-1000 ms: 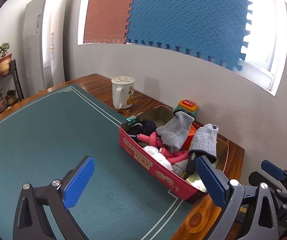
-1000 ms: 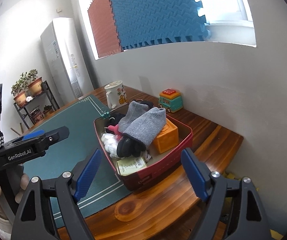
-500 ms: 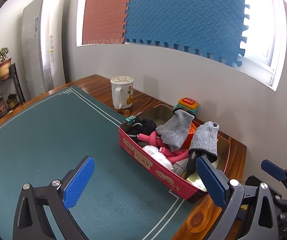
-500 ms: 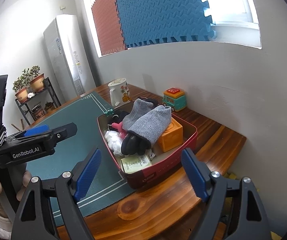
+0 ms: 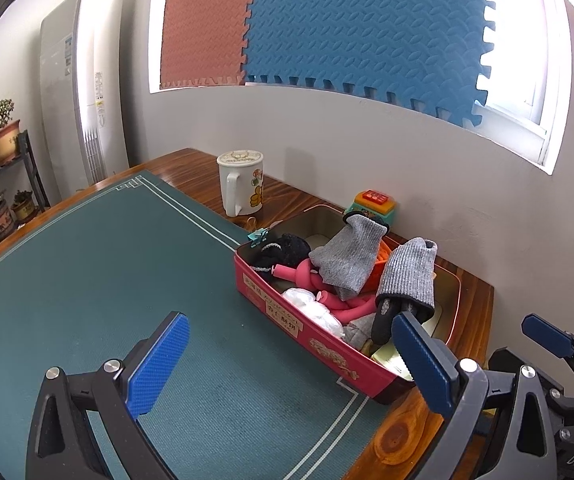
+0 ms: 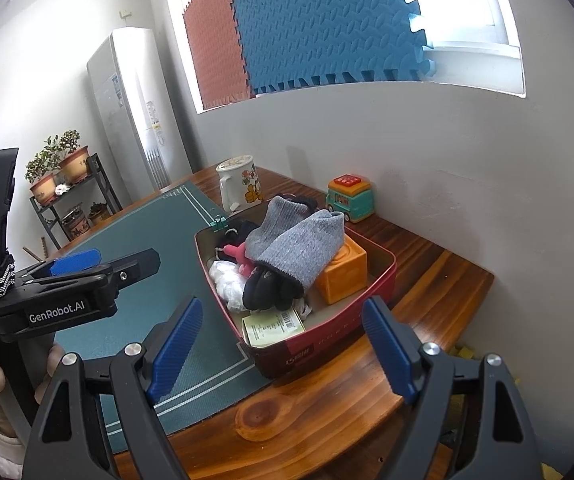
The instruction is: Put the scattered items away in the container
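Observation:
A red tin box (image 5: pixel 319 344) (image 6: pixel 339 328) stands at the right end of the green mat. It holds grey socks (image 5: pixel 347 256) (image 6: pixel 299 240), a pink toy (image 5: pixel 307 274), a black item (image 5: pixel 283 250), white crumpled plastic (image 6: pixel 227 280), an orange block (image 6: pixel 341 270) and a labelled packet (image 6: pixel 273 326). My left gripper (image 5: pixel 287 364) is open and empty, held back above the mat, left of the box. My right gripper (image 6: pixel 279 344) is open and empty, in front of the box's near end. The left gripper also shows in the right wrist view (image 6: pixel 75 262).
A white lidded mug (image 5: pixel 241 182) (image 6: pixel 239 184) and a small toy bus (image 5: pixel 371 204) (image 6: pixel 351 198) stand on the wooden table (image 6: pixel 427 264) behind the box, near the wall. The green mat (image 5: pixel 87 280) covers the table's left part. A plant shelf (image 6: pixel 67 192) stands beyond the table.
Both grippers have drawn back and up a little from the box, staying open and empty. The box's contents have not moved.

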`<action>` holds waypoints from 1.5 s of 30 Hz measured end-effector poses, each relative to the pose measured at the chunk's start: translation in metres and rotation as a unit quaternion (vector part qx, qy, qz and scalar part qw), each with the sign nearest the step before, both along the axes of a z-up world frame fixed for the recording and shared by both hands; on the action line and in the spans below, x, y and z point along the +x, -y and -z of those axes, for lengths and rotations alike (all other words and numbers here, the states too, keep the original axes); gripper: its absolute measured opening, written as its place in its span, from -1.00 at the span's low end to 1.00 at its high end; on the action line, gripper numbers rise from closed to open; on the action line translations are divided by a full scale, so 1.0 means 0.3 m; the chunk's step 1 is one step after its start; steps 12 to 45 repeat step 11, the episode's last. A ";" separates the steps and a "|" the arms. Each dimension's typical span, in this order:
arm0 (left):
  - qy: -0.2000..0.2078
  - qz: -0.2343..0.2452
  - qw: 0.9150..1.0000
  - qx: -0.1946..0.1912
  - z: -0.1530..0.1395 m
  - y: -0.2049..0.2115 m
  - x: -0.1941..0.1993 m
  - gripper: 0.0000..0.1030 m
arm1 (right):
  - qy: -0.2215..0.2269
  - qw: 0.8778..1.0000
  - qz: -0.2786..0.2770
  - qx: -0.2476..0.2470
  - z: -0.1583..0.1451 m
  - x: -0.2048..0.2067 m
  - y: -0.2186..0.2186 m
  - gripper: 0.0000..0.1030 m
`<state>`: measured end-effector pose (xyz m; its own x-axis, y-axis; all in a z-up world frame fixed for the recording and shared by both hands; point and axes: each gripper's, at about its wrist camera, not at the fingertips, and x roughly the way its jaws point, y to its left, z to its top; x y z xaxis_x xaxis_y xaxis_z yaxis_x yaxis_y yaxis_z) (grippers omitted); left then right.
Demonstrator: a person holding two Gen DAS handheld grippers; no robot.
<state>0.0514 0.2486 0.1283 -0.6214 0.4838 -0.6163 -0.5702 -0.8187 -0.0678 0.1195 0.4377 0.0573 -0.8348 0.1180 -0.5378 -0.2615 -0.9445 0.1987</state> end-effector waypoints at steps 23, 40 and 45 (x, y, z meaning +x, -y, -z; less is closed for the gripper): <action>-0.019 -0.008 1.000 -0.011 0.028 -0.010 0.001 0.99 | 0.018 1.000 -0.007 -0.010 0.045 -0.029 0.007 0.65; -0.019 -0.008 1.000 -0.011 0.028 -0.010 0.001 0.99 | 0.018 1.000 -0.007 -0.010 0.045 -0.029 0.007 0.65; -0.019 -0.008 1.000 -0.011 0.028 -0.010 0.001 0.99 | 0.018 1.000 -0.007 -0.010 0.045 -0.029 0.007 0.65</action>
